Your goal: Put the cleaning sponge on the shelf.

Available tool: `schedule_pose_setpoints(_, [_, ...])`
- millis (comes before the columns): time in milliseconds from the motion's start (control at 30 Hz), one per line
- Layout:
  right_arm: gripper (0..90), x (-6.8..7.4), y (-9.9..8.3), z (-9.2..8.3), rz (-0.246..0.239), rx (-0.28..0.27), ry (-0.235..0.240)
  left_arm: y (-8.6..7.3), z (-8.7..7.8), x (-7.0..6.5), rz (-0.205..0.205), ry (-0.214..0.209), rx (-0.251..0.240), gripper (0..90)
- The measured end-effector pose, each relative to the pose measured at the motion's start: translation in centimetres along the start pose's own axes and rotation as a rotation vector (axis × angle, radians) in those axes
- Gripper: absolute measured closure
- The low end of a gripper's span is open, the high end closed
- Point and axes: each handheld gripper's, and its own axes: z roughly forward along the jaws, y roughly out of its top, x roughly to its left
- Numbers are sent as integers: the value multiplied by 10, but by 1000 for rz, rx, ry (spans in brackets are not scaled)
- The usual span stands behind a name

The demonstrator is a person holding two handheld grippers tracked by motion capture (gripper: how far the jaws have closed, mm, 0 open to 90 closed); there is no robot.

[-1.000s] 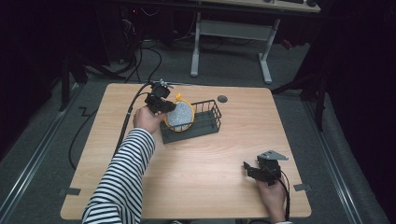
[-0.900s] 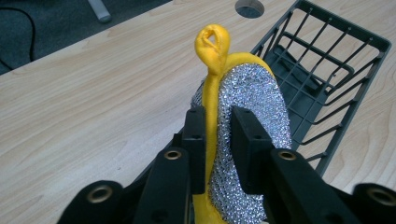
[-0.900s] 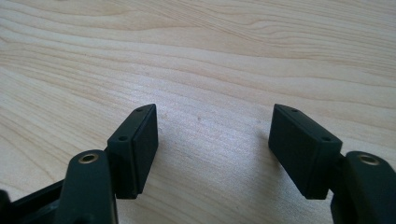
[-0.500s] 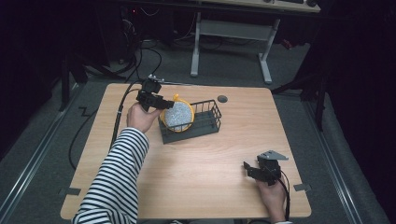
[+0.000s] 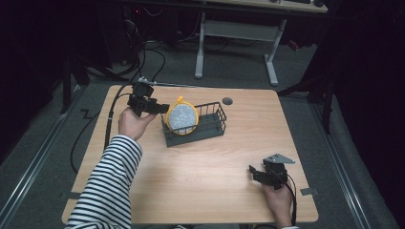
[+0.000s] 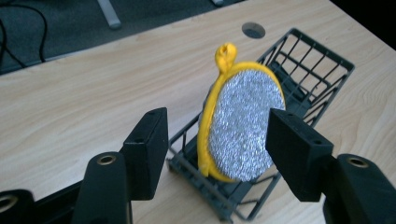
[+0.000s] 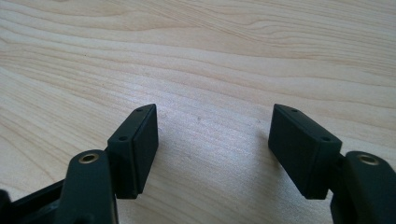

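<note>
High view: left gripper in the upper left, jaws just opened, holding nothing, just beside the pad. Pad standing on edge in the left end of the basket, middle of the table. Right gripper low in the lower right, wide open, empty.

Left gripper view: jaws apart at the bottom, nothing pinched; silver and yellow pad upright in the basket just past them.

Right gripper view: jaws wide apart, bare table between.
</note>
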Motion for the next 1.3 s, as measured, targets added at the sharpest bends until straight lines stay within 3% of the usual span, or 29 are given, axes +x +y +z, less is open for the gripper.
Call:
schedule_pose_setpoints(100, [332, 0, 0, 0, 1, 1, 0, -7, -9, 5, -29, -17, -25, 397])
schedule_pose_setpoints(200, [331, 0, 0, 0, 1, 1, 0, -14, -16, 9, -46, -8, -37, 396])
schedule_pose_setpoints(233, [331, 0, 0, 0, 1, 1, 0, -19, -20, 8, -31, 20, -34, 394])
schedule_pose_setpoints(500, [331, 0, 0, 0, 0, 1, 0, -37, -34, 6, -21, 31, -41, 388])
schedule_pose_setpoints(1067, [331, 0, 0, 0, 1, 0, 0, -79, -61, 12, -90, 16, -95, 379])
schedule_pose_setpoints(1300, [331, 0, 0, 0, 1, 0, 0, -93, -63, 11, -100, 14, -97, 378])
